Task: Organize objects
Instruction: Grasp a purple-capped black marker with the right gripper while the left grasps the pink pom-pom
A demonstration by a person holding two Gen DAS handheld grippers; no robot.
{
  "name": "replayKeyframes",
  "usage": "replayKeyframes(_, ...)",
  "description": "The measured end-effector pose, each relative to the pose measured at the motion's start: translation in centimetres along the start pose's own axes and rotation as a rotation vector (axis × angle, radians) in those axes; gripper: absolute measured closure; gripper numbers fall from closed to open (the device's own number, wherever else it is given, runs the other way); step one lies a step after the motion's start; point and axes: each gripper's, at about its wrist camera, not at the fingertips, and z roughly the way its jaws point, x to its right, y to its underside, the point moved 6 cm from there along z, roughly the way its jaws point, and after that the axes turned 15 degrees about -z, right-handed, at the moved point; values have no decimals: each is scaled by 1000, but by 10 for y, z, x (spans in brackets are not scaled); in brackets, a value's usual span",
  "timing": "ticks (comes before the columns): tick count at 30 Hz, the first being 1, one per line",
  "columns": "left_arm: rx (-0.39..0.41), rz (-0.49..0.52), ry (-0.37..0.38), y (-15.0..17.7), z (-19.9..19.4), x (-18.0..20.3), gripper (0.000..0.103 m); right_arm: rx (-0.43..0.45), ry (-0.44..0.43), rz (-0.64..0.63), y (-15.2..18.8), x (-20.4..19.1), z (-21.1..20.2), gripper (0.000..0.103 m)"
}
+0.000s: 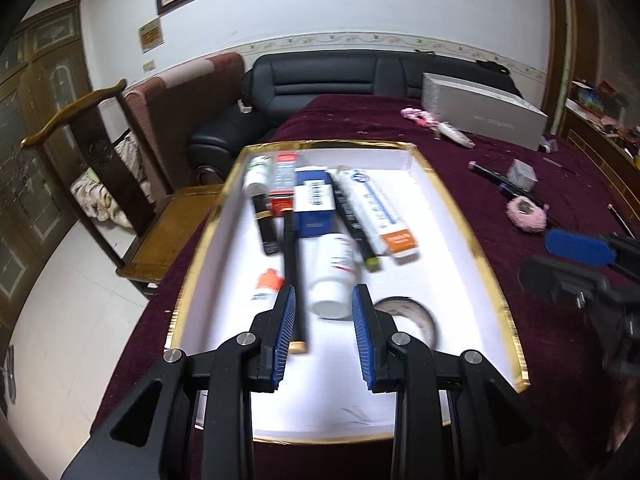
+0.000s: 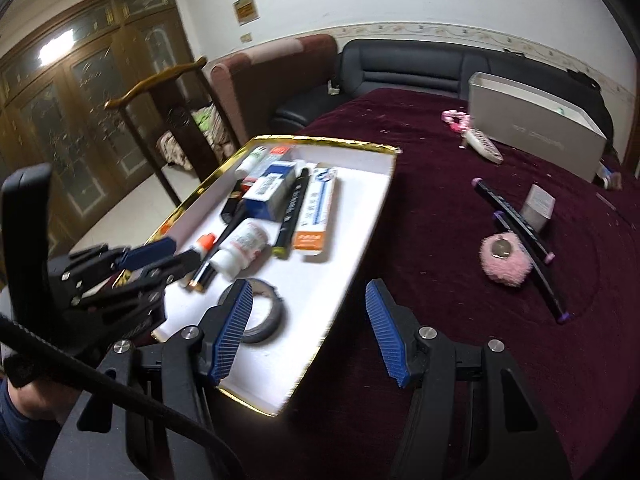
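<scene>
Where gold-edged, tray point(image 1: 496, 300) holds toiletries.

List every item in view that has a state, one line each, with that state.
Left tongs: open, empty, over the tray.
Right tongs: open, empty.
Gold-rimmed white tray: uncovered, partly filled.
White plastic bottle: capped, lying on its side in the tray.
Grey tape roll: flat in the tray.
Fluffy pink puff: outside the tray, on the maroon cloth.

Matt white cardboard tray point(image 1: 452, 216) edged in shiny gold foil, on dark red velvety cloth point(image 1: 500, 264); fluffy pink puff point(image 2: 505, 262) right of frame; glossy wooden chair point(image 1: 80, 120) at left.
</scene>
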Motion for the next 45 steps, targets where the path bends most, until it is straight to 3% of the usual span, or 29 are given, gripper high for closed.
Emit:
replayKeyframes(5, -12, 35, 59, 7, -10, 30, 78, 30, 44, 54, 7, 40, -19, 44)
replayKeyframes(9, -38, 73, 110, 16, -13, 56, 78, 32, 87, 137, 24, 95, -36, 45)
replayKeyframes(12, -65, 91, 151, 21, -12, 74, 78, 7, 115, 212, 40, 141, -46, 46)
replayKeyframes(14, -79, 106, 165, 24, -9, 86, 78, -34, 162, 244, 50, 175, -44, 56)
replayKeyframes(18, -111, 129, 206, 30, -5, 108, 78, -84, 172, 268, 56, 209, -30, 58)
replayKeyframes(24, -122, 164, 220, 35, -6, 122, 78, -177, 133, 175, 48, 203, 13, 60)
replayKeyframes(27, -132, 157, 214, 34, -1, 121, 78, -261, 174, 111, 53, 200, 37, 77)
replayKeyframes(33, -190, 119, 279, 23, 4, 135, 78, -282, 271, -42, 54, 180, 40, 91)
replayKeyframes(36, -221, 102, 323, 12, 8, 149, 78, -282, 257, 14, 67, 179, 23, 91)
replayKeyframes(40, -298, 21, 387, -7, 32, 177, 63, -224, 212, 148, 89, 188, -1, 91)
replayKeyframes(43, -399, -39, 375, -19, 62, 199, 63, -201, 181, 188, 93, 193, -8, 91)
replayKeyframes(45, -412, -61, 341, -28, 75, 208, 63, -190, 169, 210, 95, 197, -8, 91)
